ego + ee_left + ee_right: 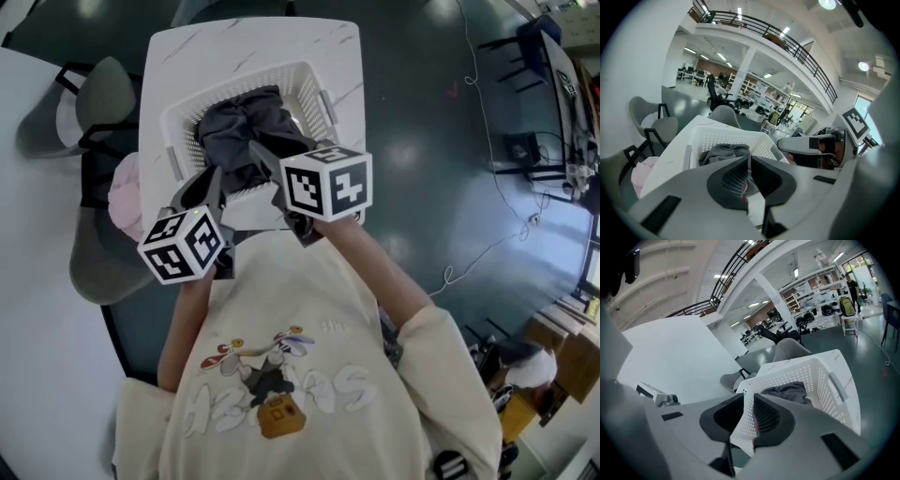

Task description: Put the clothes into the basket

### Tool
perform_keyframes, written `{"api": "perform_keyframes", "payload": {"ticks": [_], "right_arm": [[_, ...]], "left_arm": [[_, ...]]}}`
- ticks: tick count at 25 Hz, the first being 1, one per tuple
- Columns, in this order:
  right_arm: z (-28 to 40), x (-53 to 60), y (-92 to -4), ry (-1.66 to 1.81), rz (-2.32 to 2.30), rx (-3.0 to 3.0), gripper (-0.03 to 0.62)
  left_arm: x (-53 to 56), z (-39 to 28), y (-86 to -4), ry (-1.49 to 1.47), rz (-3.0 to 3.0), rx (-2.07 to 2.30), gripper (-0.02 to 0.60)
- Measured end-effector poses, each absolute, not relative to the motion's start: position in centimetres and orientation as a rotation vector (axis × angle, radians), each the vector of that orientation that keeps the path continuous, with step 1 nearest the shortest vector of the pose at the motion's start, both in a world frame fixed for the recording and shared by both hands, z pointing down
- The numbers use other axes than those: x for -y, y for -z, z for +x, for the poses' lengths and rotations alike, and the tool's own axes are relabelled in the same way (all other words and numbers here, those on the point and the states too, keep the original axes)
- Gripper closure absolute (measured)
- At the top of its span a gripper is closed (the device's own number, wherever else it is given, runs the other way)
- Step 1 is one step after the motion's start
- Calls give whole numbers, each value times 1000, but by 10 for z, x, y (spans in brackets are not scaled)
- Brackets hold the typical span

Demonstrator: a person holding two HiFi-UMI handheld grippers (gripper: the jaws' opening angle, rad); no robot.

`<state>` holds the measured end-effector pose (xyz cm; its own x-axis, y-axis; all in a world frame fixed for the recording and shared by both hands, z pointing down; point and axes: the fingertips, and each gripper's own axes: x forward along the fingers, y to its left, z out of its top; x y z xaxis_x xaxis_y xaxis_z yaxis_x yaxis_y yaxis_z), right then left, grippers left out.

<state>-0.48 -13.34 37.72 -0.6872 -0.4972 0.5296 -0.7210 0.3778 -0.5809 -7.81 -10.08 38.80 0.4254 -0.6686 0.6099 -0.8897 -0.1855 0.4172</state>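
Observation:
A white mesh basket [325,105] stands on a white marble table [187,47], with dark grey clothes [242,127] bundled inside it. Both grippers reach in from the basket's near side. My left gripper [214,185] is at the near left corner, and in the left gripper view the left gripper [748,162] has its jaws nearly together with the basket [725,139] wall's mesh between them. The grey clothes [724,152] lie just beyond. My right gripper [268,167] is shut on the near wall. In the right gripper view the basket [808,373] corner runs down between the jaws of the right gripper [748,402].
Grey chairs [98,98] stand left of the table, one with a pink cloth [122,195] on its seat. Dark floor lies to the right, with a white cable [487,141] and equipment [525,150] at the far right. The person's cream sweatshirt [300,375] fills the bottom.

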Motion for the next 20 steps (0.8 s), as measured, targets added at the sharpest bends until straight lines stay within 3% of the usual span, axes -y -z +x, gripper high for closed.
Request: {"api": "perform_keyframes", "payload": {"ticks": [20], "right_arm": [[-26, 54, -301, -884, 1247, 2583, 557]], "left_arm": [[35, -101, -323, -262, 2110, 1354, 572]]}}
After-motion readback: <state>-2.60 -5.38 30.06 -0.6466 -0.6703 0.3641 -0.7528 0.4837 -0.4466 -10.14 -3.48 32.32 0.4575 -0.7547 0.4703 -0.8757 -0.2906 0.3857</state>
